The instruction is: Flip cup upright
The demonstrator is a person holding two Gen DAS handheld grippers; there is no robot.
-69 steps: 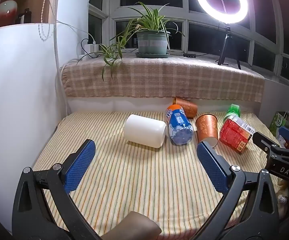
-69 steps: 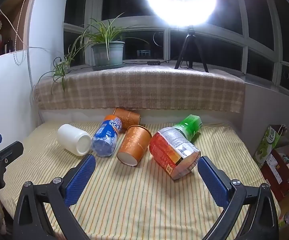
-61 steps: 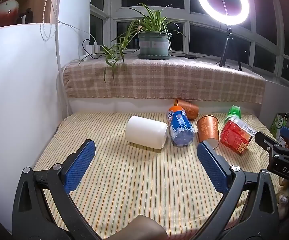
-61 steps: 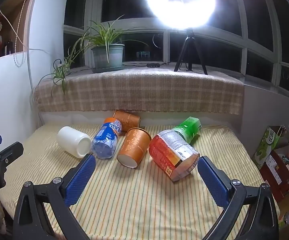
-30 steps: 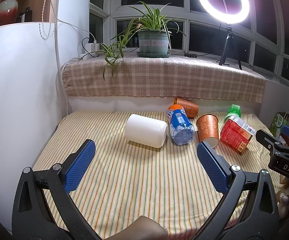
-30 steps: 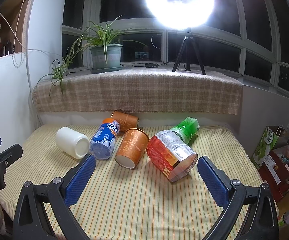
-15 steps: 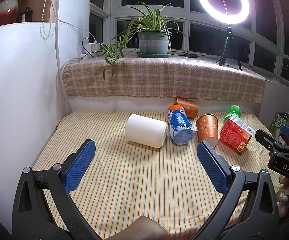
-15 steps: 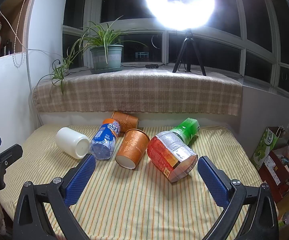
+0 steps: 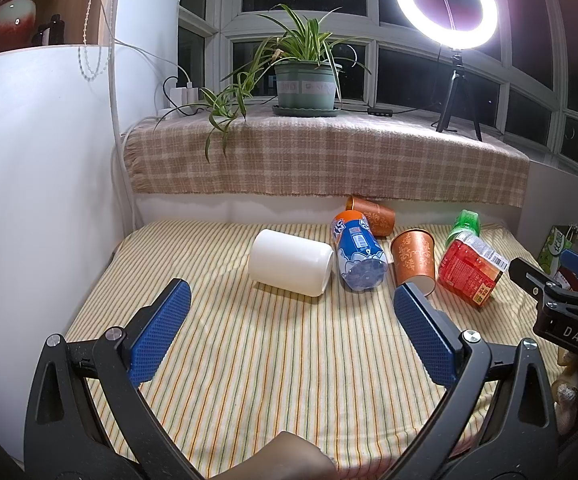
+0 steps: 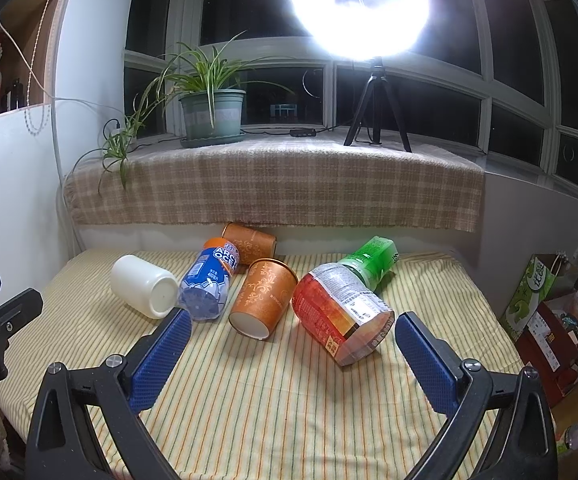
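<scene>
Several containers lie on their sides on the striped cloth. A white cup (image 9: 291, 262) (image 10: 145, 286) lies at the left of the row, beside a blue bottle (image 9: 357, 256) (image 10: 209, 286). An orange cup (image 9: 414, 256) (image 10: 263, 298) lies mid-row, its mouth towards me. A second orange cup (image 9: 371, 216) (image 10: 249, 242) rests behind, against the wall. My left gripper (image 9: 289, 330) is open and holds nothing, well short of the white cup. My right gripper (image 10: 293, 354) is open too, just short of the orange cup.
A red cup-shaped packet (image 9: 469, 272) (image 10: 341, 314) and a green bottle (image 9: 465, 224) (image 10: 369, 260) lie at the right of the row. A checked cloth covers the sill (image 9: 329, 160), which carries a potted plant (image 9: 307, 80) and a ring light (image 9: 445, 4). Boxes (image 10: 553, 320) stand off the right edge.
Both grippers have only drifted slightly. Nothing on the cloth has moved, and both stay open.
</scene>
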